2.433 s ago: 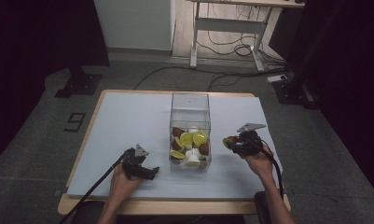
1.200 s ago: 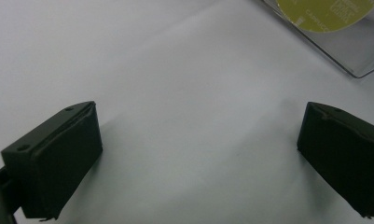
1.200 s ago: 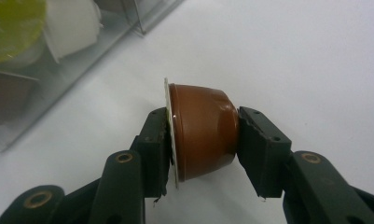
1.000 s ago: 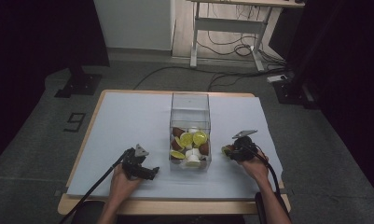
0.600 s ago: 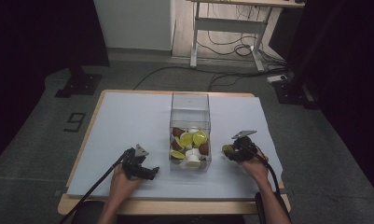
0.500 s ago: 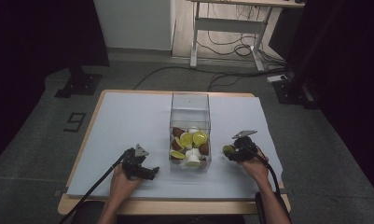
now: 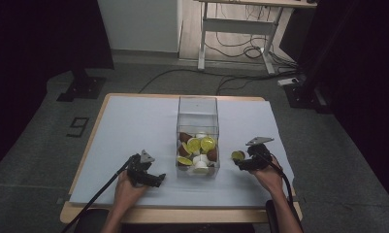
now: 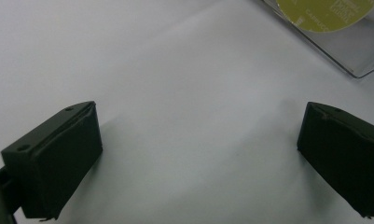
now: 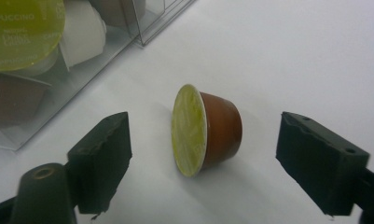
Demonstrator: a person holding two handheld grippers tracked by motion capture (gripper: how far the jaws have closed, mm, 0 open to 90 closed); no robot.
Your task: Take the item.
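Wooden table [image 7: 88, 150], white sheet [image 7: 134, 126] over it, clear box [image 7: 197, 109] (capsule-filled) centre, capsule [image 7: 238, 155] just beside.

Beyond your work you have a white sheet [image 7: 134, 126] covering the tabletop [image 7: 182, 215], another desk [image 7: 240, 19] past the far edge, and cables [image 7: 235, 51] lying on the grey floor [image 7: 51, 126].

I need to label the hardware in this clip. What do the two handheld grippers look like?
Both are black. The left gripper trails a black cable; the right gripper too. Each carries a grey three-cornered plate on top and ends in two blocky black jaws with small round holes. Forearms are bare.
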